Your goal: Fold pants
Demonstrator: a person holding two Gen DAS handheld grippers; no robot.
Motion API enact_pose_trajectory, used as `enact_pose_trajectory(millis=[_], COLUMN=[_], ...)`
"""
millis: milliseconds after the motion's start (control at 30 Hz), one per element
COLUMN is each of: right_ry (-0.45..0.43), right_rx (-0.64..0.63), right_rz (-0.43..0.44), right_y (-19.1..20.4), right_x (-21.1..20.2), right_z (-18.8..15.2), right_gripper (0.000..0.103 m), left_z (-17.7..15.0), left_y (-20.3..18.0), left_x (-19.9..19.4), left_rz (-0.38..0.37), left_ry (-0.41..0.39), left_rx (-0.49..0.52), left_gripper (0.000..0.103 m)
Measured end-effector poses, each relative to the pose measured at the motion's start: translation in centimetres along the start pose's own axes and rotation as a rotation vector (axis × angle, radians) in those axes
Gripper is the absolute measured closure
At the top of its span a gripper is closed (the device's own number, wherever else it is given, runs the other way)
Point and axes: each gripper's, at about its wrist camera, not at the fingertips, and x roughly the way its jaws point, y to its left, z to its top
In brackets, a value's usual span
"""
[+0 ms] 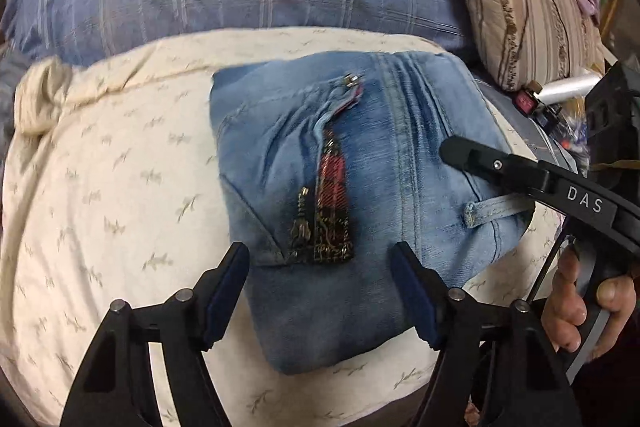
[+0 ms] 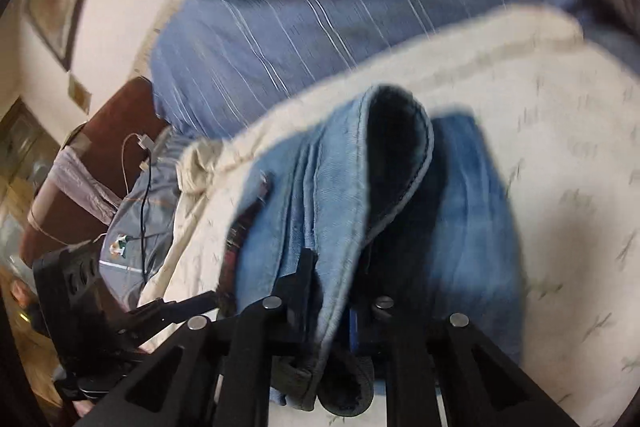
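On cream leaf-print quilt (image 1: 120, 155): folded light-blue denim pants (image 1: 304, 287) | right gripper (image 2: 332, 311) clamps waistband edge, final fold | left gripper (image 1: 320, 291) wide, must steady bundle.

Bare cream quilt (image 1: 100, 187) lies open left of the folded jeans (image 1: 360, 155). A striped cushion (image 1: 528, 27) and small clutter (image 1: 560, 95) crowd their far right side.
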Motion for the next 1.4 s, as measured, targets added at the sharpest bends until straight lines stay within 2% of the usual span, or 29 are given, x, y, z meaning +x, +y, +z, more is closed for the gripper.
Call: enact_pose_trajectory(millis=[67,133,200,233,267,300,367,400,500,600,667,733,767,800,867,933,1000,1100,1167,1200,1267,1333,1400], right_ry=[-0.049,-0.076,-0.045,0.010,0.052,0.086,0.103,0.091,-0.056,-0.203,-0.249,-0.225,-0.209,-0.187,-0.167,-0.166,-0.141,0.010,0.087,0.089,0.089,0.083,0.042], right_rx=[0.007,0.051,0.068,0.075,0.089,0.108,0.131,0.143,0.163,0.169,0.092,0.027,-0.009,-0.049,-0.090,-0.090,-0.063,0.022,0.067,0.068,0.048,0.025,0.001], right_rz=[-0.017,-0.062,-0.139,-0.167,-0.183,-0.200,-0.186,-0.169,-0.170,-0.147,-0.121,-0.098,-0.108,-0.118,-0.135,-0.136,-0.151,-0.177,-0.170,-0.162,-0.159,-0.173,-0.164], right_y=[-0.3,-1.6,-3.3,-4.1,-4.8,-5.4,-5.8,-5.8,-5.6,-5.3,-3.7,-2.1,-1.3,-0.6,0.3,0.2,-0.6,-3.5,-5.2,-5.3,-5.2,-4.9,-4.3], right_x=[-0.9,-1.6,-1.2,-0.3,0.4,0.9,0.8,0.3,-2.4,-5.0,-5.6,-4.5,-3.8,-3.0,-1.7,-1.0,0.1,3.8,5.4,5.5,5.7,5.2,3.9], right_z=[0.5,1.2,1.6,1.7,1.6,1.4,1.3,1.4,2.0,2.2,2.1,2.3,2.4,2.4,2.9,3.6,4.4,5.2,5.2,5.2,5.2,5.1,5.1], right_gripper=[0.090,0.091,0.091,0.091,0.085,0.068,0.057,0.049,0.044,0.044,0.044,0.046,0.055,0.068,0.071,0.071,0.071,0.071,0.072,0.072,0.071,0.071,0.070], left_z=[1.0,2.0,2.6,2.6,2.4,2.1,1.5,0.9,-0.4,-0.2,0.5,1.7,2.5,3.3,5.0,6.4,7.9,9.4,9.7,9.6,9.6,9.3,8.8], left_y=[-1.5,-2.6,-2.9,-2.8,-2.6,-2.2,-1.2,-0.7,0.2,1.3,2.1,2.9,3.3,3.7,4.3,4.8,4.9,4.7,4.5,4.4,4.5,4.5,5.0], left_x=[-0.3,-0.3,0.2,0.6,0.9,1.1,1.2,1.1,1.4,-0.3,-1.8,-3.0,-3.3,-3.3,-2.5,-1.1,0.9,5.0,8.1,9.8,10.4,9.3,7.5], left_rz=[0.011,0.053,0.091,0.106,0.110,0.103,0.079,0.060,-0.008,-0.054,-0.036,0.042,0.088,0.131,0.222,0.273,0.292,0.301,0.345,0.361,0.373,0.370,0.351], left_ry=[-0.023,-0.038,-0.043,-0.040,-0.033,-0.025,-0.016,-0.013,0.035,-0.003,-0.048,-0.090,-0.109,-0.116,-0.095,-0.079,-0.066,-0.011,0.051,0.080,0.074,0.058,0.051], left_rx=[0.029,0.050,0.059,0.056,0.048,0.035,0.001,-0.019,-0.036,-0.061,-0.057,-0.040,-0.032,-0.031,-0.032,-0.039,-0.048,-0.042,-0.026,-0.026,-0.026,-0.017,-0.032], left_gripper=[0.028,0.028,0.025,0.024,0.023,0.023,0.023,0.023,0.023,0.023,0.023,0.023,0.023,0.022,0.023,0.023,0.023,0.022,0.022,0.021,0.017,0.018,0.018])
